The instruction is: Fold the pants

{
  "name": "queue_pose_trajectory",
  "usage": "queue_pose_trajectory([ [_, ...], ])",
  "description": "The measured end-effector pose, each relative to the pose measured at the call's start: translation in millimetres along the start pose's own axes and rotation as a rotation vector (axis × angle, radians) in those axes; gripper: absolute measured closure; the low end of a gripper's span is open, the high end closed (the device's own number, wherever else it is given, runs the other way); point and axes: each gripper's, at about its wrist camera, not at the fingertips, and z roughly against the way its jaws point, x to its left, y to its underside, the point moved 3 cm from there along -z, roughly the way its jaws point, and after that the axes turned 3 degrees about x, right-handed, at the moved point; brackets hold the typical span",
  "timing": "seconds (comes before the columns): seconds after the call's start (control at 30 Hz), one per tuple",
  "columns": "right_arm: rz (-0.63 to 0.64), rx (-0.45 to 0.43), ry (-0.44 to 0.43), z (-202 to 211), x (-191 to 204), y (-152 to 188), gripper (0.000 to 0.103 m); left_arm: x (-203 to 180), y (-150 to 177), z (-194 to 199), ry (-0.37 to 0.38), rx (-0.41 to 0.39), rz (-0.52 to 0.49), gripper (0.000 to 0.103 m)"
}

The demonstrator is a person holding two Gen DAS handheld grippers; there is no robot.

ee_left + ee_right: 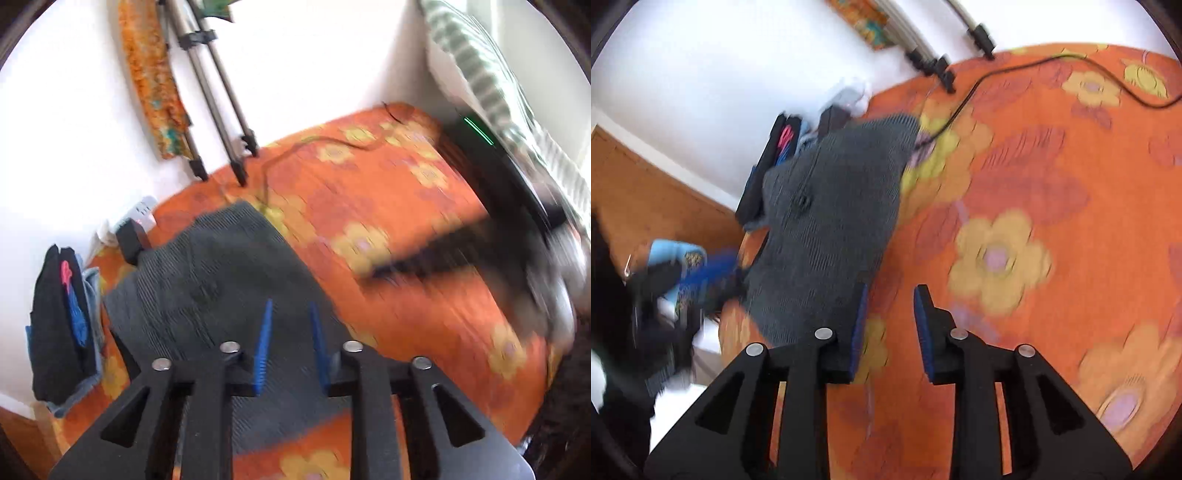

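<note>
Lifting both parted, empty tools, left tool (290,325) and right tool (891,314), clear keeps the folded grey pants (221,273) below them undisturbed on the bed (424,221).

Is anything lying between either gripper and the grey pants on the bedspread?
Nothing visible. The left gripper is open directly above the pants; the right gripper is open beside their edge over bare bedspread. The black cable lies at the far end.

Orange floral bedspread (424,236). Tripod legs (221,110) stand at its wall edge. Black cable (1015,66) lies across it. Stacked clothes (62,325) at bed's edge.
</note>
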Motion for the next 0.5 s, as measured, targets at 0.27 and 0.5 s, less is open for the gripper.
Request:
queue_pose_trajectory([
  [0.27,0.102,0.037,-0.01,-26,37,45,0.049,50,-41,-55,0.074,0.094,0.193,0.067],
  [0.5,0.107,0.056,-0.044,-47,47,48,0.051,61,-40,-100,0.098,0.168,0.215,0.067],
])
